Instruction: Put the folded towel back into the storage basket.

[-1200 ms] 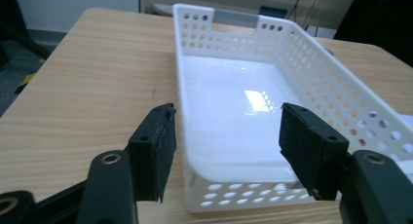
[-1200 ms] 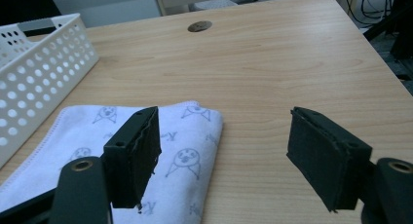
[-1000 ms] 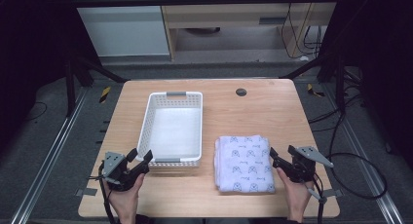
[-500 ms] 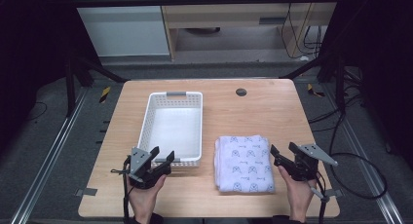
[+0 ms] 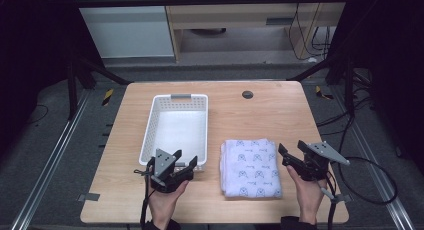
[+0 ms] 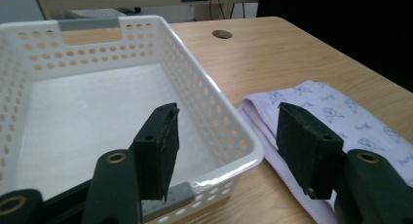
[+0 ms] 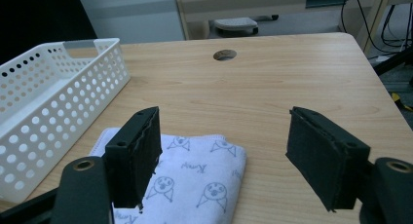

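A white perforated basket point(image 5: 175, 127) stands empty on the left half of the wooden table point(image 5: 270, 115). To its right lies a folded lilac towel point(image 5: 250, 167) printed with small faces. My left gripper point(image 5: 186, 160) is open at the basket's near right corner. In the left gripper view the basket point(image 6: 97, 87) lies ahead, the towel point(image 6: 341, 117) is at the right, and the left gripper point(image 6: 229, 131) holds nothing. My right gripper point(image 5: 291, 148) is open just off the towel's right edge. In the right gripper view the towel point(image 7: 199, 175) lies low between the jaws of the empty right gripper point(image 7: 224, 136).
A round cable hole point(image 5: 247, 94) sits near the table's far edge. Bare wood runs behind the towel and along the right side. Dark frame posts and floor cables point(image 5: 370, 165) surround the table. The person's hands come in over the front edge.
My left gripper has moved right along the front of the basket, from its near left corner to its near right corner. The right gripper has barely shifted.
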The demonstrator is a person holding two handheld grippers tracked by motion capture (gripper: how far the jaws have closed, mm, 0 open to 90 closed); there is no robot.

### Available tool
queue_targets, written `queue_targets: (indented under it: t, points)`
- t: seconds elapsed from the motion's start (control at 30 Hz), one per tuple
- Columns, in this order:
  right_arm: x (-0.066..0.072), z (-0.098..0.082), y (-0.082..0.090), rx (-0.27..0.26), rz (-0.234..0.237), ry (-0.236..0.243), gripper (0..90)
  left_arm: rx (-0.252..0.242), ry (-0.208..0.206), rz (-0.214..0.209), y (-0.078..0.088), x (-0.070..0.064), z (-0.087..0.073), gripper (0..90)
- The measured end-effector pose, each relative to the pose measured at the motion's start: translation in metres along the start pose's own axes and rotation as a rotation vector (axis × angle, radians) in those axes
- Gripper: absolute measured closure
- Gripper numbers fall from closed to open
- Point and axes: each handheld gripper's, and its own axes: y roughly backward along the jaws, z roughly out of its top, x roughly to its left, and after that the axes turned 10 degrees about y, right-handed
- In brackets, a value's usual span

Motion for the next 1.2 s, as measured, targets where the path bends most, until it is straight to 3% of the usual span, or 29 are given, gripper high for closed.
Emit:
queue_targets:
  t: [0.2, 0.6, 1.2]
  points:
    - [0.003, 0.007, -0.007, 0.013, 0.015, 0.020, 28.3, 0.021, -0.027, -0.028, -0.007, -0.017, -0.002, 40.4]
    - [0.010, 0.007, -0.021, 0.060, 0.046, 0.057, 26.9, 0.066, -0.046, -0.066, -0.020, -0.037, -0.012, 40.4]
    - [0.007, 0.001, -0.036, 0.096, 0.062, 0.059, 26.4, 0.158, -0.075, -0.109, -0.042, -0.056, -0.036, 43.0]
